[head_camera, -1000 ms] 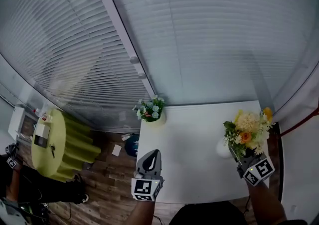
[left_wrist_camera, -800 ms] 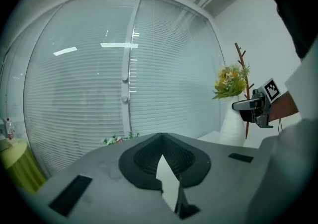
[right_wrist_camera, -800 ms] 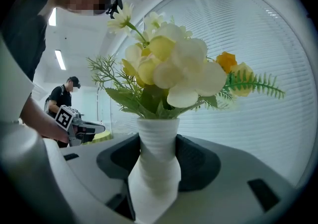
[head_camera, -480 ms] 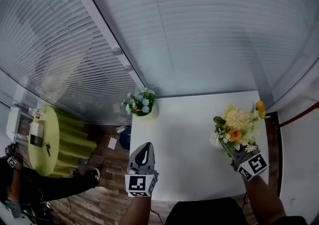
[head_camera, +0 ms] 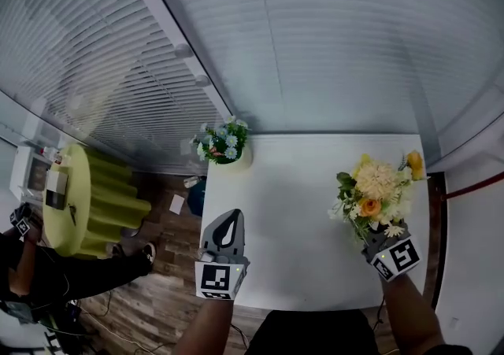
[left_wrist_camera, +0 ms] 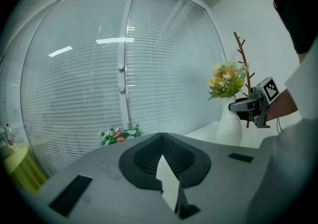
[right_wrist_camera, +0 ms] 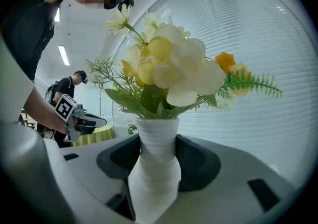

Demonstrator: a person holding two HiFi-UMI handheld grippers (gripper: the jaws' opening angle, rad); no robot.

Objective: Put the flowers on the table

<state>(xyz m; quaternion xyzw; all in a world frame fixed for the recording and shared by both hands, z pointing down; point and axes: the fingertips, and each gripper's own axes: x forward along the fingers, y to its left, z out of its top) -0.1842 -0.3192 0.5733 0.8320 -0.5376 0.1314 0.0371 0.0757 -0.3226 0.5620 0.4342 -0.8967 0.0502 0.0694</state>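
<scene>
A white ribbed vase (right_wrist_camera: 155, 168) of yellow and cream flowers (right_wrist_camera: 169, 66) stands upright between the jaws of my right gripper (right_wrist_camera: 156, 153), which is shut on its neck. In the head view the bouquet (head_camera: 376, 188) hangs over the right side of the white table (head_camera: 291, 220) and hides the vase and my right gripper's (head_camera: 368, 234) fingers. Whether the vase base touches the table I cannot tell. From the left gripper view, the vase (left_wrist_camera: 229, 126) shows with that gripper around it. My left gripper (head_camera: 227, 220) (left_wrist_camera: 166, 168) is shut and empty at the table's left front.
A small pot of blue and white flowers (head_camera: 220, 145) sits on the table's far left corner. Window blinds (head_camera: 315, 38) run behind the table. A round green table (head_camera: 67, 204) and a person in black (head_camera: 47, 275) are on the wooden floor to the left.
My right gripper has carried the vase a little left, further in over the table. My left gripper has stayed shut at the table's left front edge.
</scene>
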